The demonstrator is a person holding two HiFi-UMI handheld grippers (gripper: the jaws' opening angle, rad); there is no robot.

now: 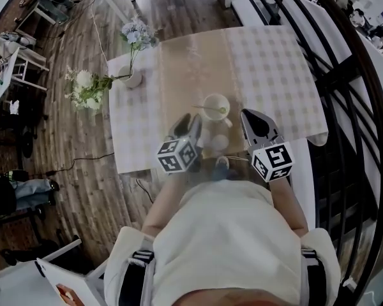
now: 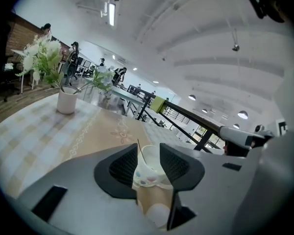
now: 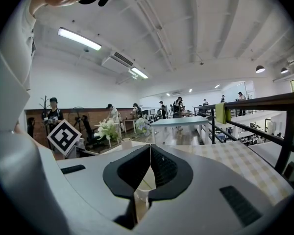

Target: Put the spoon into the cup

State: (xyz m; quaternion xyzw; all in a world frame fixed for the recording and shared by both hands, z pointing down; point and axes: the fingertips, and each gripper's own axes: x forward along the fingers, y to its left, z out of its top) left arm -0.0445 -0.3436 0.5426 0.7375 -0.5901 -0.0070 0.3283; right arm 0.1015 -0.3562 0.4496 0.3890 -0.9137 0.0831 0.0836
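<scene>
Both dip toward cup [image 1: 216, 106]: left tool [image 1: 190, 125] agape, right tool [image 1: 250, 116] closed.

Worktop cloth [image 1: 274, 69]: matt checked fabric. Runner [image 1: 195, 69]: beige woven cloth, matt. Cup [image 1: 218, 101]: smooth, glossy white. Floor [image 1: 76, 139]: brown wood planks. Railing [image 1: 370, 107]: dark metal.

Spoon [image 1: 209, 109] lying in cup [image 1: 216, 99], left gripper [image 1: 191, 125] and right gripper [image 1: 253, 120] near it, flower vase [image 1: 133, 79] well apart
</scene>
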